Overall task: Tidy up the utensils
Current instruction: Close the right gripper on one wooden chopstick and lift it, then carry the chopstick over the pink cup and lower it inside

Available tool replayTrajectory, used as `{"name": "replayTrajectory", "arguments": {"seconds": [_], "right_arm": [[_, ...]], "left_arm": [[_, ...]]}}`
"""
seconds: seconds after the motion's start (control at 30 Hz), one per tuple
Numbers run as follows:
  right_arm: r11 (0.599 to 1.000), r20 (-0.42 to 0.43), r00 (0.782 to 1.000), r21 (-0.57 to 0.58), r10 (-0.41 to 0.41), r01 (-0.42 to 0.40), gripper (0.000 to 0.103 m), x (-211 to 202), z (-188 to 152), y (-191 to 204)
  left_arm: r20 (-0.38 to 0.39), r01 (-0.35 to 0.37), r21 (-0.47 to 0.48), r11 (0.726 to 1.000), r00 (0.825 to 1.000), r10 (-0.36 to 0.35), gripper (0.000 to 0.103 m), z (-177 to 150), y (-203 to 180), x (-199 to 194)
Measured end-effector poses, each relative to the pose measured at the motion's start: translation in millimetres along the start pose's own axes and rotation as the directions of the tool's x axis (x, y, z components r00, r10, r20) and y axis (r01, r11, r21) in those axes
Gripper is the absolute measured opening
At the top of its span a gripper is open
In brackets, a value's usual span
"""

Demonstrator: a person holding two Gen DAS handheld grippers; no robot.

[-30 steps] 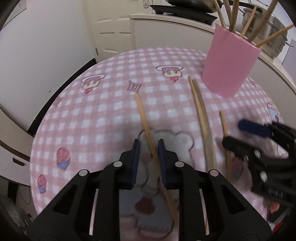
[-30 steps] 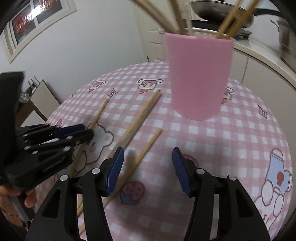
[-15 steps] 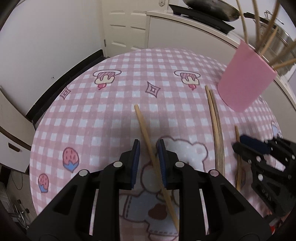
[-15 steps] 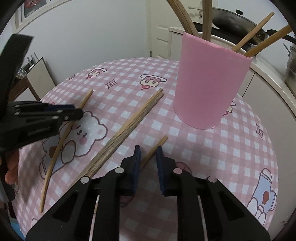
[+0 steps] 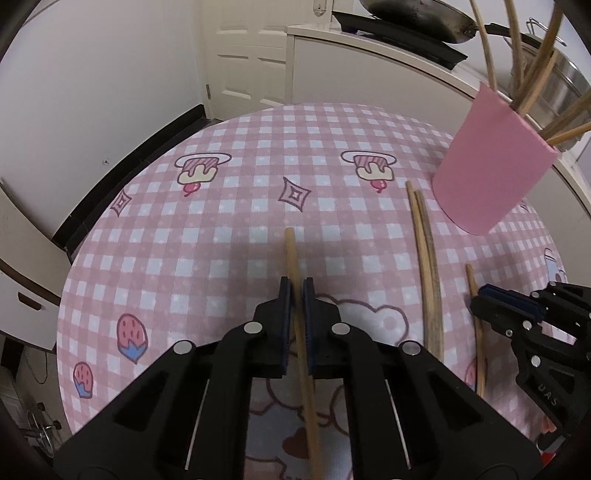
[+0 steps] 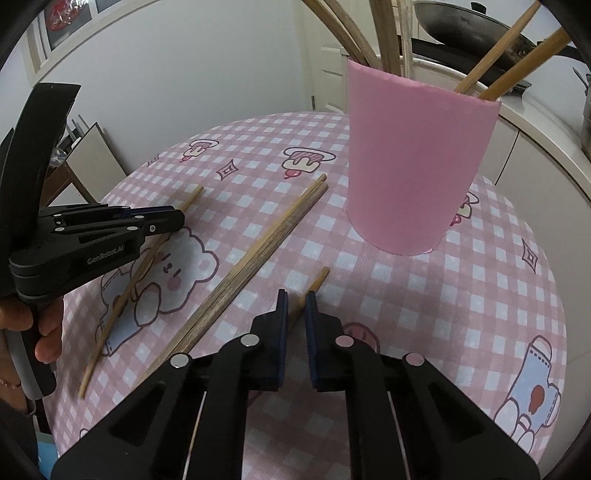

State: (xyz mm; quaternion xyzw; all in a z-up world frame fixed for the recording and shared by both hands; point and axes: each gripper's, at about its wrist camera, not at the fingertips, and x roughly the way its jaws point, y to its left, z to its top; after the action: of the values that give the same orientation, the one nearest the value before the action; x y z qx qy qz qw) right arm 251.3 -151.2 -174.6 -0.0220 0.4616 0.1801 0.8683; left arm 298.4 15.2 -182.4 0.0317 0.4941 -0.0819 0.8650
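Both grippers angled down, clamping chopsticks

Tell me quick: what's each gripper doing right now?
Left gripper: shut on a chopstick lying on the table.
Right gripper: shut on the short chopstick near the pink cup.

We see the far and left parts of the tabletop bare, so a hand can pass freely there. Near the right edge the tall pink cup stands in the way, sticks fanning out above its rim. A pair of chopsticks lies between our two grippers, with single chopsticks either side. Beyond the far right edge a counter with a pan closes that side.
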Motion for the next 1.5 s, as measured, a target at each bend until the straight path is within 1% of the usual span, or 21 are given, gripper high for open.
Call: {"name": "replayTrajectory", "arguments": {"seconds": [0.07, 0.17, 0.2, 0.4, 0.43, 0.47, 0.6, 0.73, 0.83, 0.93, 1.1, 1.2, 1.33, 1.5], "right_arm": [[1.0, -0.02, 1.0, -0.016, 0.011, -0.012, 0.005, -0.7, 0.1, 0.9], [0.998, -0.066, 0.997, -0.05, 0.028, -0.031, 0.004, -3.2, -0.5, 4.5], [0.998, -0.073, 0.997, -0.049, 0.023, -0.026, 0.005, -4.1, -0.7, 4.3], [1.0, -0.089, 0.996, 0.011, 0.021, -0.02, 0.007, 1.9, 3.0, 2.9], [1.0, -0.093, 0.996, 0.013, 0.014, -0.013, 0.01, 3.4, 3.6, 3.7], [1.0, -0.097, 0.995, 0.015, 0.012, -0.011, 0.011, 4.4, 3.5, 3.6], [1.0, -0.101, 0.995, -0.007, -0.016, 0.015, 0.011, 8.9, 7.3, 7.4], [0.999, -0.096, 0.995, -0.024, -0.024, 0.022, 0.01, 12.4, 10.8, 7.5], [1.0, -0.076, 0.997, -0.013, -0.018, 0.017, 0.009, 11.2, 9.7, 5.3], [1.0, -0.051, 0.999, 0.002, 0.002, -0.002, 0.006, 5.8, 9.0, 3.7], [0.999, 0.022, 0.999, 0.01, 0.036, -0.036, 0.004, -22.4, 11.3, 5.8], [0.998, 0.066, 0.996, 0.005, 0.056, -0.056, 0.004, -42.4, 13.1, 9.4], [0.997, 0.126, 0.989, -0.004, 0.071, -0.071, 0.004, -70.0, 13.6, 13.1], [0.996, 0.226, 0.971, -0.015, 0.084, -0.082, 0.004, -114.5, 12.0, 15.5]], "left_arm": [[-0.006, 0.015, 0.019, 1.0, 1.0, -0.015, 0.006, -3.1, -4.1, -4.4], [-0.008, 0.013, 0.048, 0.999, 1.0, -0.013, 0.006, -9.4, -8.9, -9.8], [-0.01, 0.013, 0.05, 0.999, 1.0, -0.013, 0.006, -10.3, -9.5, -10.3], [-0.024, 0.009, 0.032, 0.999, 1.0, -0.008, 0.006, -11.7, -7.5, -7.8], [-0.026, 0.009, 0.029, 1.0, 1.0, -0.008, 0.006, -11.6, -6.9, -7.4], [-0.029, 0.008, 0.029, 1.0, 1.0, -0.007, 0.006, -11.5, -6.3, -7.2], [-0.032, 0.004, 0.028, 1.0, 0.999, -0.003, 0.006, -12.4, -4.7, -6.7], [-0.03, 0.004, 0.024, 1.0, 1.0, -0.003, 0.006, -12.7, -4.6, -6.3], [-0.021, 0.006, 0.023, 1.0, 1.0, -0.005, 0.006, -13.0, -5.4, -9.4], [0.006, 0.024, 0.011, 1.0, 1.0, -0.024, 0.005, -12.6, -5.2, -21.0], [0.073, 0.05, -0.002, 0.999, 0.996, -0.05, 0.005, -8.6, -5.6, -55.7], [0.12, 0.07, -0.007, 0.998, 0.99, -0.068, 0.005, -6.9, -8.9, -80.2], [0.186, 0.089, 0.001, 0.996, 0.979, -0.088, 0.005, -7.8, -16.8, -116.3], [0.272, 0.109, 0.014, 0.994, 0.956, -0.109, 0.005, -13.2, -28.0, -160.7]]}}
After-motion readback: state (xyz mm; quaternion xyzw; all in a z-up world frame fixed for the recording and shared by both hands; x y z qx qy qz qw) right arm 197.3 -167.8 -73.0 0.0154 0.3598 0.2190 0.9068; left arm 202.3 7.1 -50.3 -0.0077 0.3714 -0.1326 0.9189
